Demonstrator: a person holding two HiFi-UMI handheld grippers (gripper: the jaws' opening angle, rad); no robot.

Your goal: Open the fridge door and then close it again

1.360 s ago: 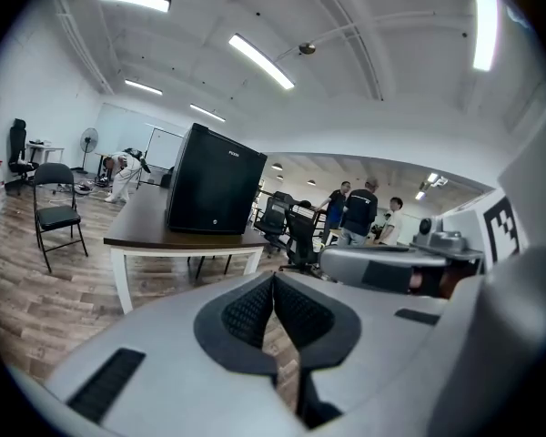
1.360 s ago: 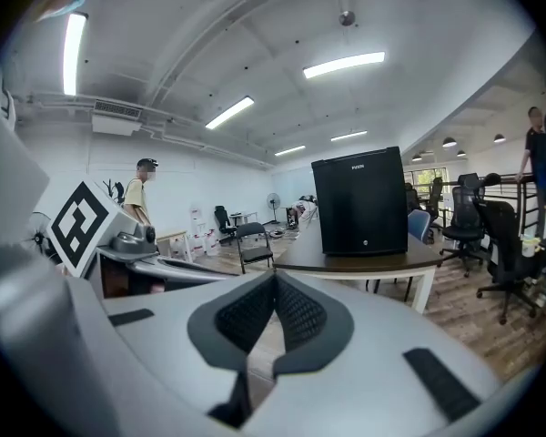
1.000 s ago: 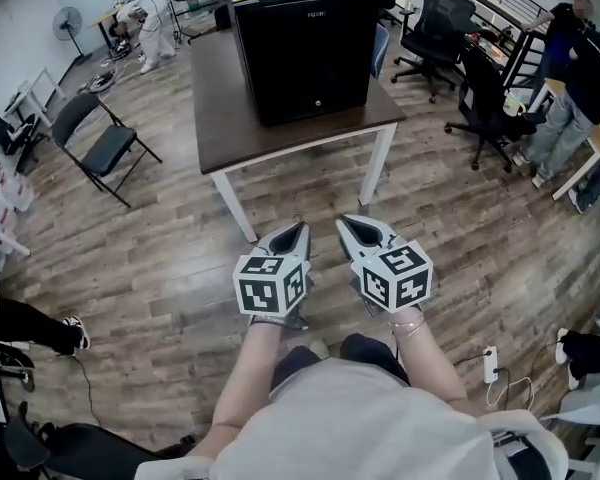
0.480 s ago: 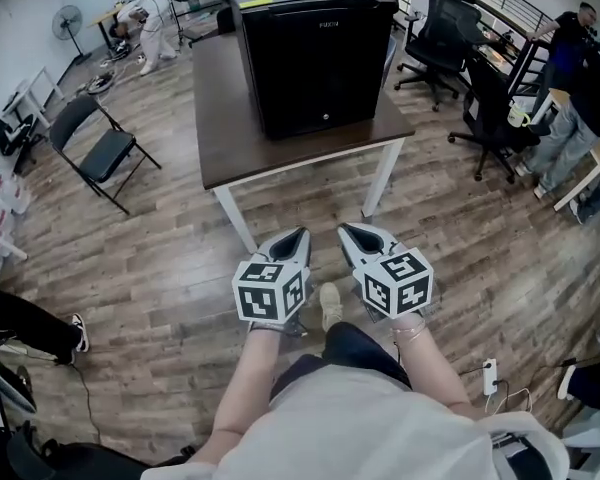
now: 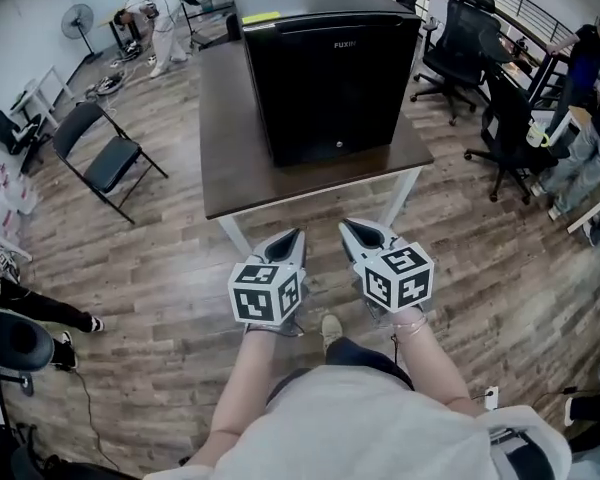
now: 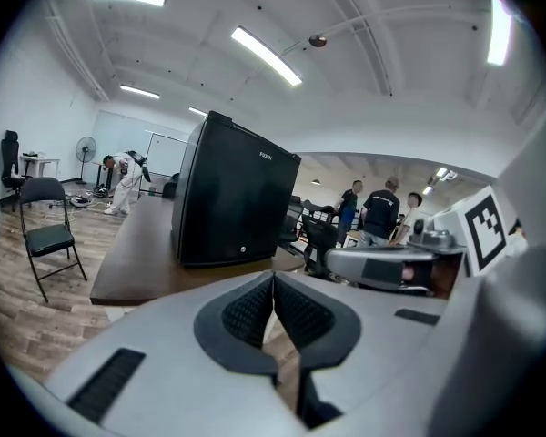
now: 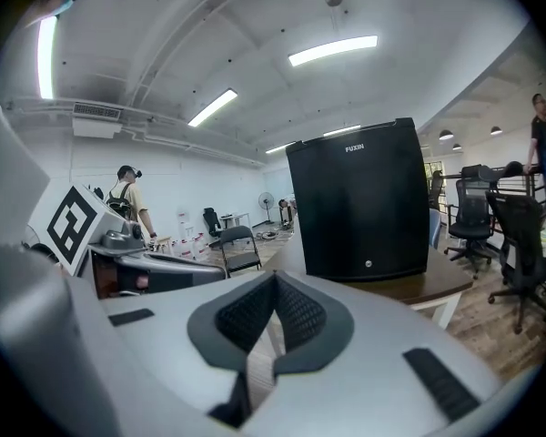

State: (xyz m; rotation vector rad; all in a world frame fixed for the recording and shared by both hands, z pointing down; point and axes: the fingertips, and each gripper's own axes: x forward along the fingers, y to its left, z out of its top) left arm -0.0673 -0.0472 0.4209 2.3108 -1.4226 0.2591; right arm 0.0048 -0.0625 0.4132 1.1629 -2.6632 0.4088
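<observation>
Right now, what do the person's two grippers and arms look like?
Both the left gripper and the right gripper are light grey, pointed shells with dark textured pads inside. Each carries a white cube with black square markers. The person wears a pale short-sleeved shirt; the forearms are uncovered.
</observation>
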